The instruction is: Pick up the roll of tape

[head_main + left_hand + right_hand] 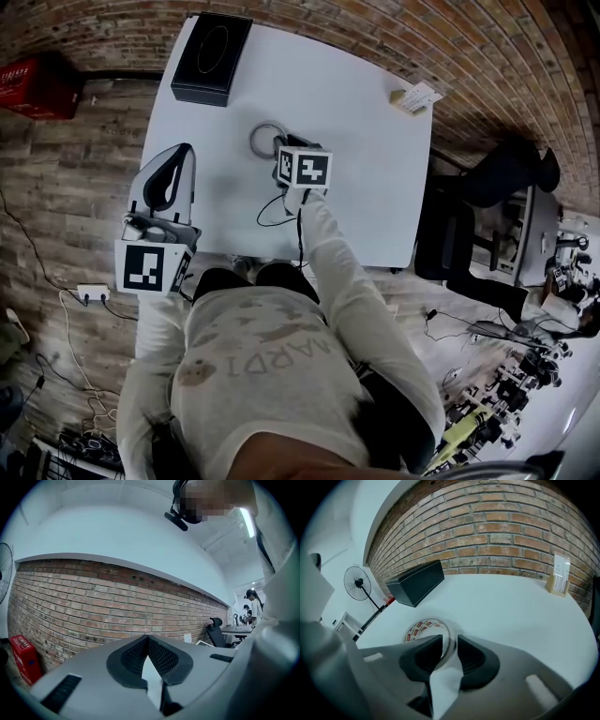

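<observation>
Right gripper (449, 640): hanging released, straddling near wall of roll of tape (419, 625), lying flat on worktop (511, 616) near black box (417, 588). Left gripper (147, 641): clenched, empty. Risking thin wall slipping out if closing shallow or skewed.

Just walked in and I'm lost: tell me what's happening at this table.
A person at a white table holds a two-jaw gripper in each hand. The right gripper is angled down onto the roll of tape, which lies flat. Its jaws are apart with the roll's near wall between them, not yet clamped. The left gripper is shut and empty, held by the table's left edge. A black box sits at the far corner.
</observation>
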`<state>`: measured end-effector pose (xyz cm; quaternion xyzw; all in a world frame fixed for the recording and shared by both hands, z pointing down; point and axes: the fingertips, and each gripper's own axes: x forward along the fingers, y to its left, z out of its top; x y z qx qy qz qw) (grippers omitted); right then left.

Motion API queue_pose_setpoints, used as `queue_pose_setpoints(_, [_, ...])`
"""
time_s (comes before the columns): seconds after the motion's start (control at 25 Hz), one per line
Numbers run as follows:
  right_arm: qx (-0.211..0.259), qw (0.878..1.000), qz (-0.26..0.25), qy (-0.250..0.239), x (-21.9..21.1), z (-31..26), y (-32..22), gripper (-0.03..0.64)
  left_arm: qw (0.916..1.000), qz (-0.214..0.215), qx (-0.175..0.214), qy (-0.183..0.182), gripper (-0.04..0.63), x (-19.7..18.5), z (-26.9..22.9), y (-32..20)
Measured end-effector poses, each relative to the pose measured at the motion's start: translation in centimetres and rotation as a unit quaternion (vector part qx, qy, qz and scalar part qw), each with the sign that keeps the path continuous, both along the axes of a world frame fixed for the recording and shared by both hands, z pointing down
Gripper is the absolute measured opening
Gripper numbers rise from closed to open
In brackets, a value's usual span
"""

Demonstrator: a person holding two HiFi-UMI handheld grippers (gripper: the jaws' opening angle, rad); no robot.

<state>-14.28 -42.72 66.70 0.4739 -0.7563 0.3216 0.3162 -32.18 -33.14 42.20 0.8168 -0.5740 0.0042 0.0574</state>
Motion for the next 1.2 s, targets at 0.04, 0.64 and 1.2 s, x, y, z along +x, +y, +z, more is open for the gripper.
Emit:
queue_pose_setpoints(0.04, [-0.003, 1.000, 0.000, 0.005, -0.1, 0.1, -0.1, 0.109, 1.0000, -0.001, -0.001, 0.000, 0.006, -0.2, 0.0, 0.0])
queue_pose_setpoints(0.64, [0.024, 0.999, 0.030, -0.014, 1.0, -2.0, 1.6, 0.057, 1.0000, 0.000, 0.003, 0.001, 0.006, 0.4, 0.0, 0.5])
queue_pose_setpoints(1.2, [0.128, 0.988, 0.029, -0.076, 3.7, -10.9, 4.8, 0.057, 0.9995, 0.011, 0.030, -0.002, 0.005, 3.6, -2.8, 2.9])
